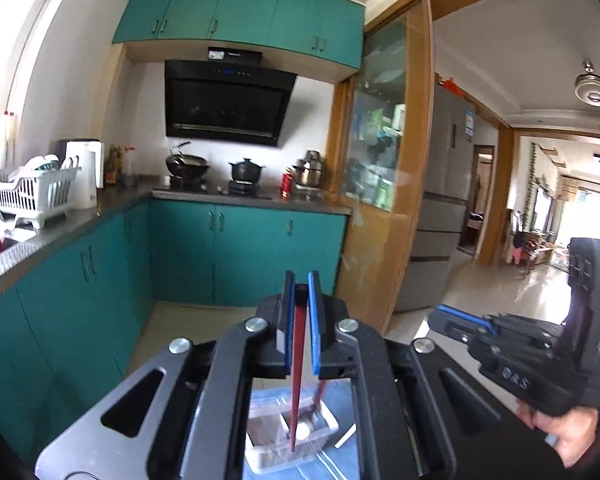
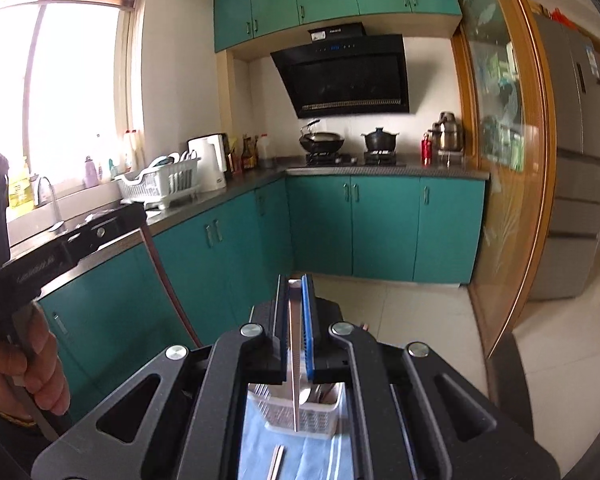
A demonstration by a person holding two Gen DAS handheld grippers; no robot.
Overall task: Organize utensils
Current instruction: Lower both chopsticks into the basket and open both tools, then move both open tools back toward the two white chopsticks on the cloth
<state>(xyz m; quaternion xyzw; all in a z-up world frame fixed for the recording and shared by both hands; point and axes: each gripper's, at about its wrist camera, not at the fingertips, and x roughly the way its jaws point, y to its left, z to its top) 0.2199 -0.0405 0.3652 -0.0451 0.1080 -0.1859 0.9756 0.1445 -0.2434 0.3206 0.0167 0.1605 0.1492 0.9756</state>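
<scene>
Low in both frames, I have the left gripper [image 1: 301, 292] clamped on a dark red chopstick [image 1: 298, 360] and the right gripper [image 2: 296, 300] on a metal utensil [image 2: 295, 360], each hanging over the white basket [image 1: 260, 458]. Next I'd lower both tips into its compartments, then release.

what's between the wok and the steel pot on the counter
In the right wrist view, a black lidded pot sits between the wok and the steel pot, beside a red bottle.
</scene>
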